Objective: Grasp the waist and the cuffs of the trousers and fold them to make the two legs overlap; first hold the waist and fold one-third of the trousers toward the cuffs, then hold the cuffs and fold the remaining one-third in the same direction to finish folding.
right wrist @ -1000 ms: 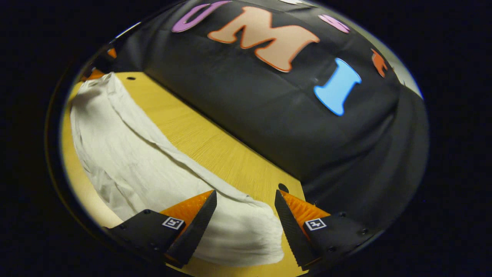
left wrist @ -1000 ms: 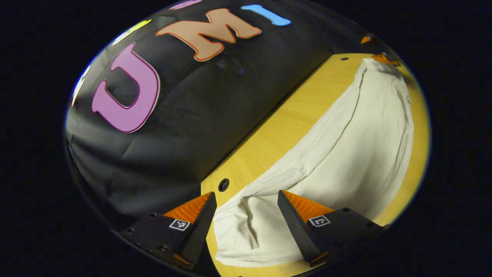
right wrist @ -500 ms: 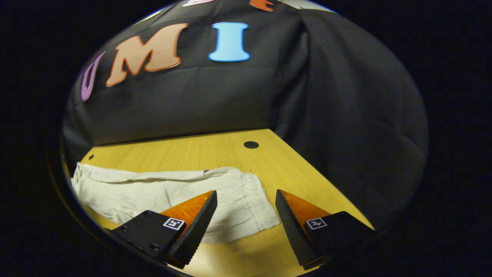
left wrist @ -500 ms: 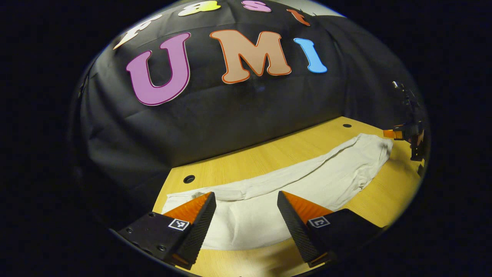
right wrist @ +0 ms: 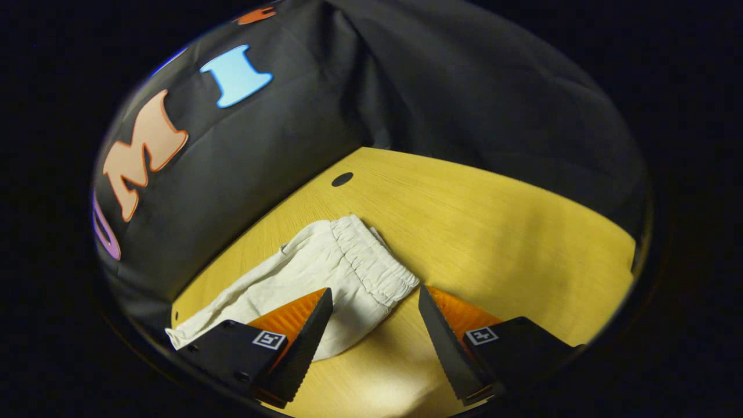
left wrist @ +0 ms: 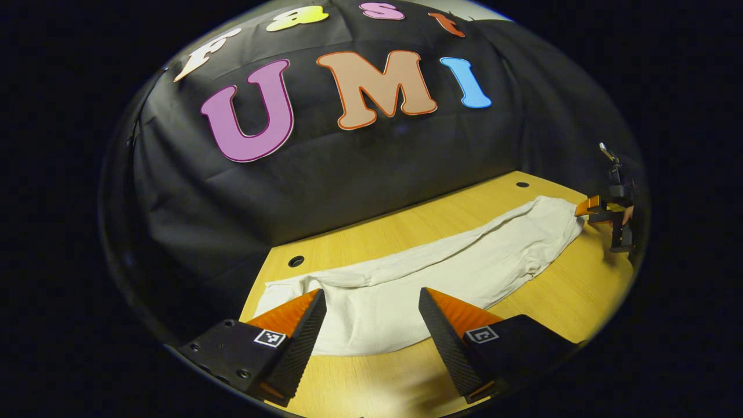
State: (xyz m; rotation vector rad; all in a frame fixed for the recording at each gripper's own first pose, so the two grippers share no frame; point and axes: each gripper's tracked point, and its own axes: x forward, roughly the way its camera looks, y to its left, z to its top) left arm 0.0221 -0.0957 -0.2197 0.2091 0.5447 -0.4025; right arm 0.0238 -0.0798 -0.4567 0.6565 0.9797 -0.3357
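Trousers (left wrist: 464, 273): lying flat along my desk (left wrist: 557, 302), legs overlapped, waistband (right wrist: 371, 261) at the right end, cuffs (left wrist: 302, 290) at the left.
Left tool (left wrist: 371, 325): released, fingers spread above the cuff end, holding nothing.
Right tool (right wrist: 374, 325): released, hanging over the waistband, not touching; seen far right from my left tool (left wrist: 598, 208).

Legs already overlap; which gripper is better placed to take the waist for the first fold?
Right. The right gripper hangs open just before the elastic waist of the trousers; the left gripper is at the cuff end.
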